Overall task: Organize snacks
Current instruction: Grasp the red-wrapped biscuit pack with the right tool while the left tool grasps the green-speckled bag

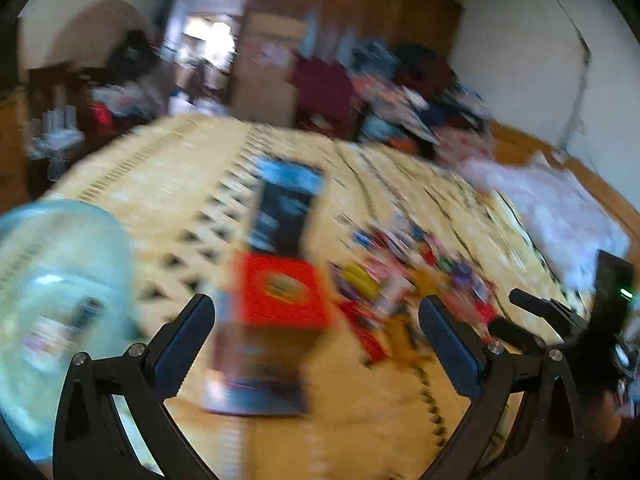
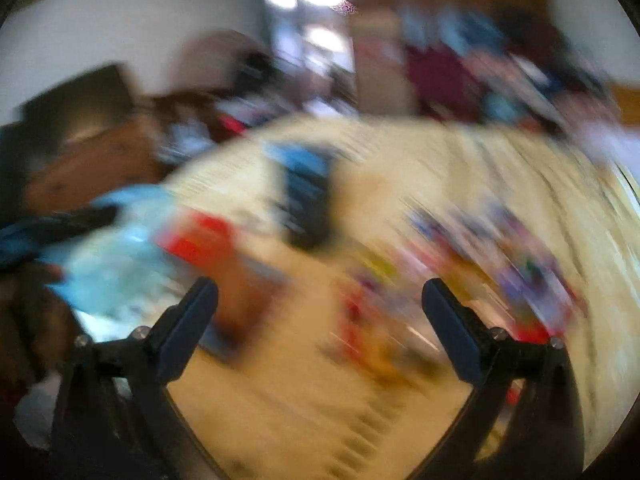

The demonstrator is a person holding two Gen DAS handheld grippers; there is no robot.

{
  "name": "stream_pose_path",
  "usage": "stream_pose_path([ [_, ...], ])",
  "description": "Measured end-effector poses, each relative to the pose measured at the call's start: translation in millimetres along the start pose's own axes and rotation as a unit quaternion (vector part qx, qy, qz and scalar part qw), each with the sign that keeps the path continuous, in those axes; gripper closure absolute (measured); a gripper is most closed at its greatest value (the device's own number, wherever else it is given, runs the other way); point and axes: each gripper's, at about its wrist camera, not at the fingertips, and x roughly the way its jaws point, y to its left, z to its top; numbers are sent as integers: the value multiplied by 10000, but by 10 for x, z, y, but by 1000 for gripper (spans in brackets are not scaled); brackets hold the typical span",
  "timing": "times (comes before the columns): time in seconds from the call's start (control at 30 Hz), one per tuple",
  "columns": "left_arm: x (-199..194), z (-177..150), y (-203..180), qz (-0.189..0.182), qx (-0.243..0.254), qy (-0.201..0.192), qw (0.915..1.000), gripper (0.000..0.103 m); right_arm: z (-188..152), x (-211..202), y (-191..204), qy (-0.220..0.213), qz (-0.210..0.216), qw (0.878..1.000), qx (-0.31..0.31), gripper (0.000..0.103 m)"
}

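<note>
Both views are blurred by motion. A heap of small colourful snack packets [image 1: 404,276] lies on a cream patterned bed cover [image 1: 168,184]. A red and dark snack box [image 1: 276,320] lies in front of my left gripper [image 1: 316,320], which is open and empty above it. A black and blue box [image 1: 286,206] lies farther back. My right gripper [image 2: 320,304] is open and empty above the packets [image 2: 492,260]; it also shows at the right edge of the left wrist view [image 1: 560,320]. The red box [image 2: 200,240] and the dark box [image 2: 308,196] show in the right wrist view.
A large pale blue transparent container [image 1: 52,296] stands at the left of the bed, also in the right wrist view [image 2: 116,248]. A white bag or cloth [image 1: 560,208] lies at the right. Piled clothes [image 1: 400,88] and a wooden wardrobe [image 1: 360,12] are behind.
</note>
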Motion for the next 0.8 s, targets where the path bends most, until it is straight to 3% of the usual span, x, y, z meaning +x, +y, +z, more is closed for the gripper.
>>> stream_pose_path([
  [0.1, 391, -166, -384, -480, 36, 505, 9976, 1, -240, 70, -773, 583, -505, 9961, 429, 19],
  [0.2, 707, -329, -777, -822, 230, 851, 9927, 1, -287, 366, -1208, 1044, -582, 9922, 356, 27],
  [0.37, 1040, -558, -983, -914, 235, 1293, 9871, 2, -179, 790, -1397, 1279, -465, 9906, 143, 26],
  [0.5, 1204, -578, -1055, -886, 162, 1393, 9861, 2, -234, 1134, -1360, 1625, -577, 9848, -205, 28],
  [0.53, 1284, -571, -1102, -900, 161, 1405, 9858, 2, -260, 1173, -1356, 1660, -610, 9839, -249, 29],
  [0.57, 1315, -563, -1110, -920, 154, 1422, 9854, 2, -281, 1193, -1364, 1651, -656, 9837, -280, 43],
  [0.6, 1364, -562, -1136, -940, 139, 1437, 9850, 2, -295, 1176, -1373, 1609, -666, 9843, -289, 48],
  [0.8, 1672, -569, -1240, -1084, 200, 1489, 9827, 2, -311, 646, -1450, 974, -343, 9940, 359, 49],
])
